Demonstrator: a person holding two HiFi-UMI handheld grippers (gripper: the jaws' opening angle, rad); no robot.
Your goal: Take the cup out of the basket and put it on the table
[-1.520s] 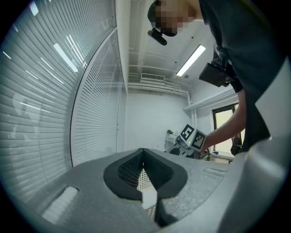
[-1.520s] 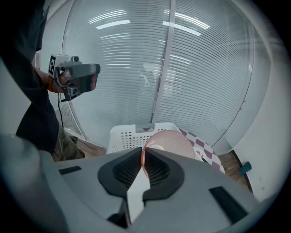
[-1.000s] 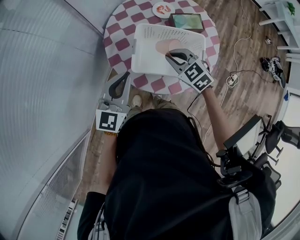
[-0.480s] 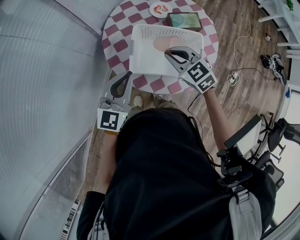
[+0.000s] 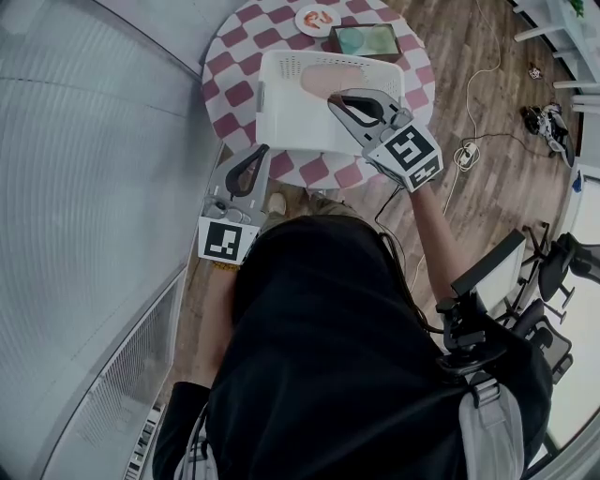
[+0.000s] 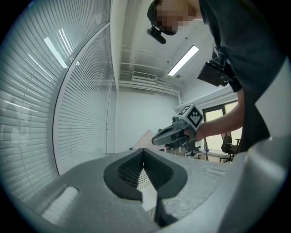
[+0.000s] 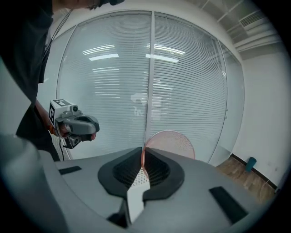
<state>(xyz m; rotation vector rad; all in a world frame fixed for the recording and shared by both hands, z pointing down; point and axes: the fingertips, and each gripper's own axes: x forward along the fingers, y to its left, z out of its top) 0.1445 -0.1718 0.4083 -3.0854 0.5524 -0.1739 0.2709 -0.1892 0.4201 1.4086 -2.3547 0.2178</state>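
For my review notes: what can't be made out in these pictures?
- Head view: the right claw covers part of the cup and the basket floor.
- Head view: what lies on the small plate is too small to tell.
- Left gripper view: the left claw hides the table with its body.

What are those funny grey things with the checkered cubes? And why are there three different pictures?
A person holds two grey hand tools, each with a claw that pinches. The picture from above comes from a camera on the person's head, looking down. The other two come from cameras riding on each tool. On the round table with the pink-and-white checked cloth sit a white plastic basket, a small plate and a dark-framed box. The right claw is pinching the wall of a pink cup over the basket. The left claw is shut and holds nothing.
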